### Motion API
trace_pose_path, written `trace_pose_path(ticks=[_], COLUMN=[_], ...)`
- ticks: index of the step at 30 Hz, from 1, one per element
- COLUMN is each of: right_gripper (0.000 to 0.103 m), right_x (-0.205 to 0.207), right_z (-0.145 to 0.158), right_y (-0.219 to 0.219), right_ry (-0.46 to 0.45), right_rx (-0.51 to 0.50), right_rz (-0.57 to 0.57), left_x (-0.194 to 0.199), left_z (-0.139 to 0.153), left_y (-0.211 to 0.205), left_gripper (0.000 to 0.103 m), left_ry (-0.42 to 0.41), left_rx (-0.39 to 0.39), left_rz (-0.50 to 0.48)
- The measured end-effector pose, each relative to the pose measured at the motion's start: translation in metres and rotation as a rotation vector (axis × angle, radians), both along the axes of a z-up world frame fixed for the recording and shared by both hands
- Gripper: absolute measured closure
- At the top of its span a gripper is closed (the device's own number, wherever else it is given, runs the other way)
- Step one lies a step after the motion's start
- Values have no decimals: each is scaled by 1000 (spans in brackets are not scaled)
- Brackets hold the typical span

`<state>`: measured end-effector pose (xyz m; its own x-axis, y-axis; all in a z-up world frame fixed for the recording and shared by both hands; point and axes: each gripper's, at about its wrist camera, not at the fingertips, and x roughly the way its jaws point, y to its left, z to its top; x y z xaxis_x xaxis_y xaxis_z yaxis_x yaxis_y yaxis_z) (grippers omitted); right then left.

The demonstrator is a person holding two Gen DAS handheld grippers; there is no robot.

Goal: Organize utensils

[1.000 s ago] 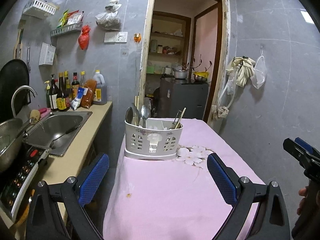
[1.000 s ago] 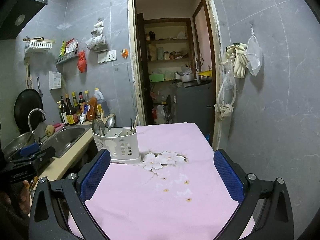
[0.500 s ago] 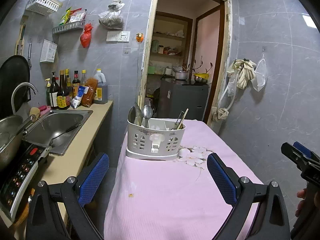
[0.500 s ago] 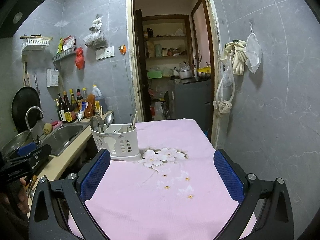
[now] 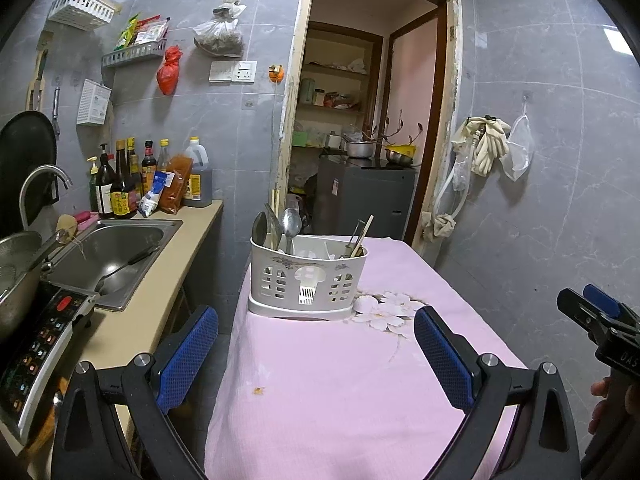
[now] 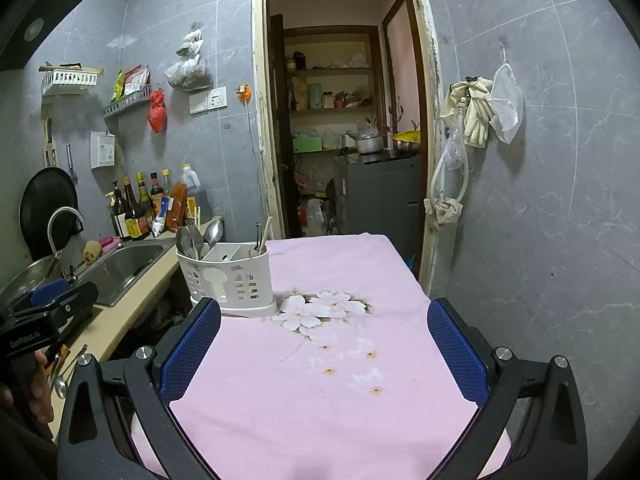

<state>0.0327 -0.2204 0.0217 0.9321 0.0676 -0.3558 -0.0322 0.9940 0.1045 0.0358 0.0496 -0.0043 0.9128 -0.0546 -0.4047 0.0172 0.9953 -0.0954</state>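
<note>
A white slotted utensil caddy (image 5: 307, 280) (image 6: 228, 278) stands at the far left of the table with the pink cloth (image 5: 360, 380) (image 6: 320, 380). Spoons and a fork (image 5: 291, 222) (image 6: 196, 236) stick up from its left compartment, chopsticks (image 5: 362, 236) (image 6: 264, 234) from its right one. My left gripper (image 5: 316, 350) is open and empty, well short of the caddy. My right gripper (image 6: 324, 344) is open and empty too, over the cloth to the right of the caddy. Loose utensils (image 6: 66, 368) lie on the counter at the left edge of the right wrist view.
Left of the table runs a beige counter (image 5: 160, 292) with a steel sink (image 5: 108, 252), a pot and an induction hob (image 5: 36, 340). Bottles (image 5: 124, 184) line the back wall. Behind the table an open doorway (image 5: 360, 120) leads to a pantry. A grey tiled wall closes the right side.
Both grippers have drawn slightly back and up from the table, so the caddy looks a little lower and farther. Both stay open and empty.
</note>
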Motion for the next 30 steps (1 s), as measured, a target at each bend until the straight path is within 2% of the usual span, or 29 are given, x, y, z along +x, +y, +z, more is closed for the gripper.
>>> trace_pose_path(ticks=[30], right_gripper=[2], right_x=[2], right_z=[-2], right_y=[-2], right_ry=[1], right_rx=[1], right_rz=[-5], left_x=[3], left_z=[1], left_y=[-8], left_gripper=[4], left_ry=[-4], left_rx=[10], left_rz=[-22])
